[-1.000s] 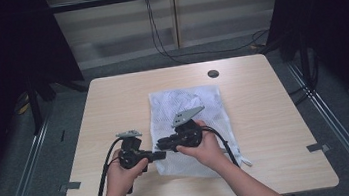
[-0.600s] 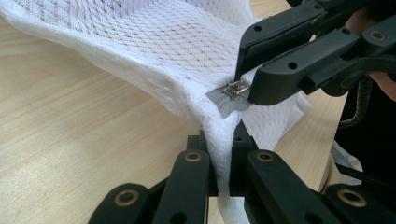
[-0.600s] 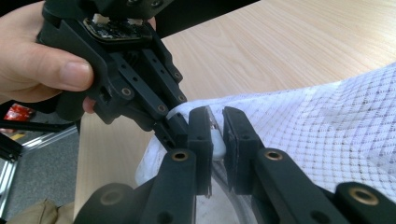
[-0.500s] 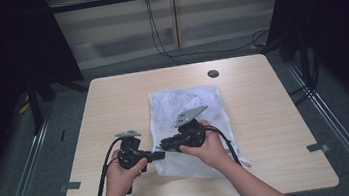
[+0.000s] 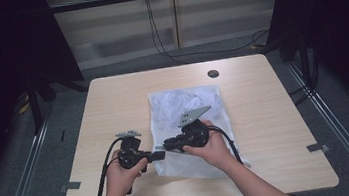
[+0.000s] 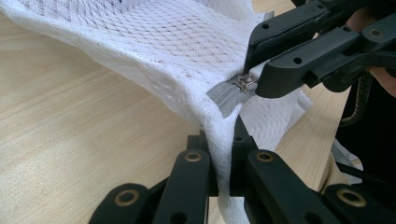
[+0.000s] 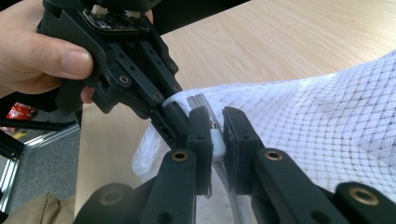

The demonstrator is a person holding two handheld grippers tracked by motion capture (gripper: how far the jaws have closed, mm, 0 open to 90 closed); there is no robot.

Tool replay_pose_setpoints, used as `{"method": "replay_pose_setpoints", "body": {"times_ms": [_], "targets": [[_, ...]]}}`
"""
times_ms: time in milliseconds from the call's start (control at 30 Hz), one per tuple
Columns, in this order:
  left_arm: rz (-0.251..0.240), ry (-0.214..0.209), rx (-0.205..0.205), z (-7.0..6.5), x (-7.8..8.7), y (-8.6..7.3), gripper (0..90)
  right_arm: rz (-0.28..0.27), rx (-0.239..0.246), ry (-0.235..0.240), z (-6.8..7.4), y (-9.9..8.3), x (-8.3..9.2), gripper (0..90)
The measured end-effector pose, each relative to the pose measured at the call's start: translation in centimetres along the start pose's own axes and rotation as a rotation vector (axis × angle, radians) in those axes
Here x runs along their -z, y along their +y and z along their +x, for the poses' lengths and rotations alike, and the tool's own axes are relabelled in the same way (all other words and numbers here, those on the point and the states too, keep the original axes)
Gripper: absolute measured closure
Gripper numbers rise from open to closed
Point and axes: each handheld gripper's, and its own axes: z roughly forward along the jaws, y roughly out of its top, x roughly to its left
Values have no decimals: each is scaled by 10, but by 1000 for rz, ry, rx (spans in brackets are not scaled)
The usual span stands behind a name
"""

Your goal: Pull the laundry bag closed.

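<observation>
the mesh bag lies flat at the centre of the table in the high view, its near left corner lifted off the wood. the left gripper, lower left of centre, has its jaws closed on that corner's white edge; in the left gripper view the fabric runs up from between the jaws to the grey zipper. the right gripper, just right of it, has its jaws pinched on the white zipper pull, seen in the right gripper view between the two black jaws. the two grippers' tips are almost touching
</observation>
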Motion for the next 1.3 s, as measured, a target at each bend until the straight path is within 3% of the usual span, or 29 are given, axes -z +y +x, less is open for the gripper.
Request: {"method": "replay_pose_setpoints", "body": {"times_ms": [167, 400, 1300], "targets": [[-8, -3, 18, 2, 2, 0, 891, 3, -8, 6, -3, -2, 2, 820], [-3, -3, 12, 2, 2, 1, 891, 0, -12, 5, -3, -4, 4, 820], [-2, 2, 19, 1, 3, 1, 891, 8, 47, -22, -3, -7, 11, 819]]}}
